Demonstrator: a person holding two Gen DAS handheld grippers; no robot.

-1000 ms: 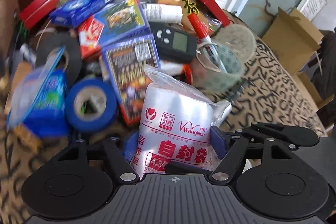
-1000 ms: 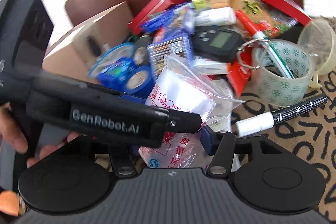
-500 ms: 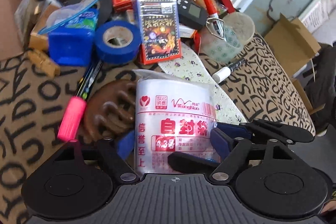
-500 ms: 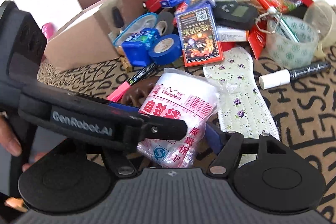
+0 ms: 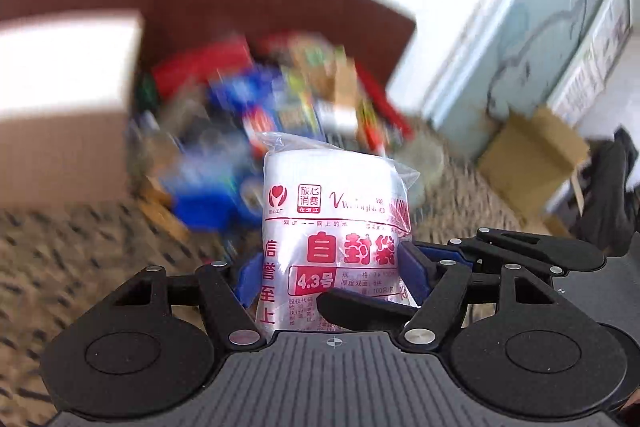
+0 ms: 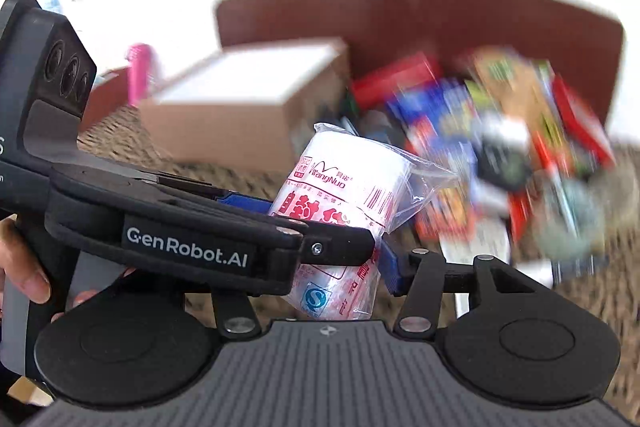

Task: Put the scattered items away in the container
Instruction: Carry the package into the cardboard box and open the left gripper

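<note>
A clear pack of zip bags with red print (image 5: 334, 223) is clamped between the blue pads of my left gripper (image 5: 328, 273), held up above the patterned cloth. In the right wrist view the same pack (image 6: 344, 203) sits between both grippers; my right gripper (image 6: 340, 267) also closes on it, with the left gripper's finger lying across in front. The cardboard box container (image 5: 60, 99) (image 6: 248, 107) stands ahead to the left. The pile of scattered items (image 5: 280, 115) (image 6: 500, 155) lies blurred behind the pack.
A brown chair back (image 6: 400, 23) rises behind the pile. A folded cardboard box (image 5: 532, 159) stands off the table at right. The patterned cloth (image 5: 60, 251) covers the table. A pink object (image 6: 140, 71) stands behind the container.
Both grippers have lifted and tilted up with the pack, away from the table surface; the view now swings fast and the pile is blurred. The grip on the pack is unchanged.
</note>
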